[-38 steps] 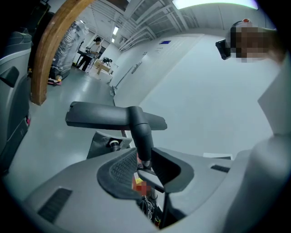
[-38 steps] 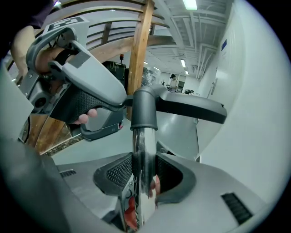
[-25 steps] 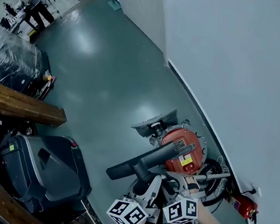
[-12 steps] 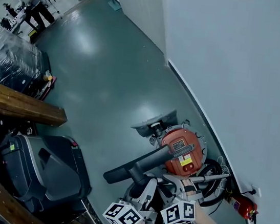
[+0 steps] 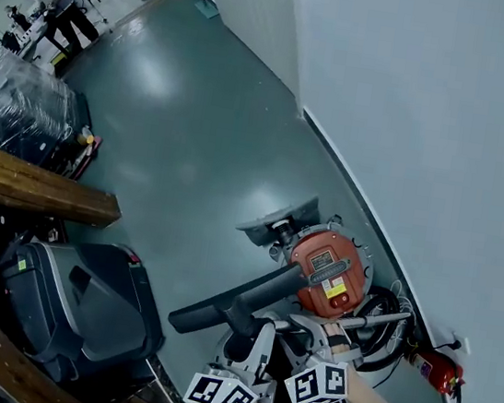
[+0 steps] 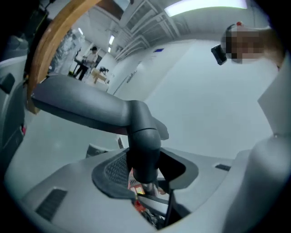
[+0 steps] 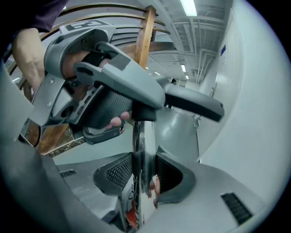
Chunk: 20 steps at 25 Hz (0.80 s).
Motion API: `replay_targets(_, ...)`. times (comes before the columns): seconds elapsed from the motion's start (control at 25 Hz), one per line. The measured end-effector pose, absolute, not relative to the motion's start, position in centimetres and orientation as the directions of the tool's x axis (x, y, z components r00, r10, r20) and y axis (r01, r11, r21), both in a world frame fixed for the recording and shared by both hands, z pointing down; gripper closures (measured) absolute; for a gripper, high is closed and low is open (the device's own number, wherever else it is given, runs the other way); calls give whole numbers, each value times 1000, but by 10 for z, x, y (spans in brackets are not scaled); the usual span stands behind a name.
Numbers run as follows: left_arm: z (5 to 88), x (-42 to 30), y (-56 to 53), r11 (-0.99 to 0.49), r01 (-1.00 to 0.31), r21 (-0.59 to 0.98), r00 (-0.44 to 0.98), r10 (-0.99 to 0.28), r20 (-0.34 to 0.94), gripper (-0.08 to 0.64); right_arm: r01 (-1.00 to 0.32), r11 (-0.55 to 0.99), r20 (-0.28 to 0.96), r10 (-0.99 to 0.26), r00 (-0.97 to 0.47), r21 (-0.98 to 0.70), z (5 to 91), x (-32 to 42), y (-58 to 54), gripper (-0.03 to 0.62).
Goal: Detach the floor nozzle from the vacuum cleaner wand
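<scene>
A dark grey floor nozzle (image 5: 238, 298) hangs above the floor in the head view, with its long head pointing left. My left gripper (image 5: 242, 323) is shut on the nozzle's neck (image 6: 144, 145), which stands between the pads in the left gripper view. My right gripper (image 5: 310, 331) is shut on the chrome wand (image 7: 140, 150); its pads sit on either side of the tube. In the right gripper view the wand's upper end meets the nozzle's dark collar (image 7: 144, 113). Whether the two are still joined I cannot tell.
The red vacuum body (image 5: 330, 272) lies on the green floor by the white wall (image 5: 430, 128), with black hose (image 5: 383, 343) and a fire extinguisher (image 5: 437, 371) beside it. A grey machine (image 5: 80, 302) and wooden rails (image 5: 31, 185) stand at left. People (image 5: 61, 6) are far off.
The left gripper has carried the nozzle leftward and a little nearer to me; the nozzle head now reaches further left. The right gripper and the wand have stayed put.
</scene>
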<state>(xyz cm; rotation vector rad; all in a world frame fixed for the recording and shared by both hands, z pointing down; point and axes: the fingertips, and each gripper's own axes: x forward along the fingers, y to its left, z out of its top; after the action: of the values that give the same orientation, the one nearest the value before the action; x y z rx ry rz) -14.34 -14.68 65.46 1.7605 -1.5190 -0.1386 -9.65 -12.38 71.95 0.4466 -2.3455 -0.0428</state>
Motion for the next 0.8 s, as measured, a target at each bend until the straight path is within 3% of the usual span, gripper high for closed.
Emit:
replay_targets(0.32,609,-205,-168,-3,-792,611,247,-917,315,382,-325,934,694,-331,-639,147,733,-93,-155,430)
replay_targets(0.8,609,-230,-157,4,-806,592,238,-913,330,380,-354,916,689,-380,-617,188,765,-109,-173,428)
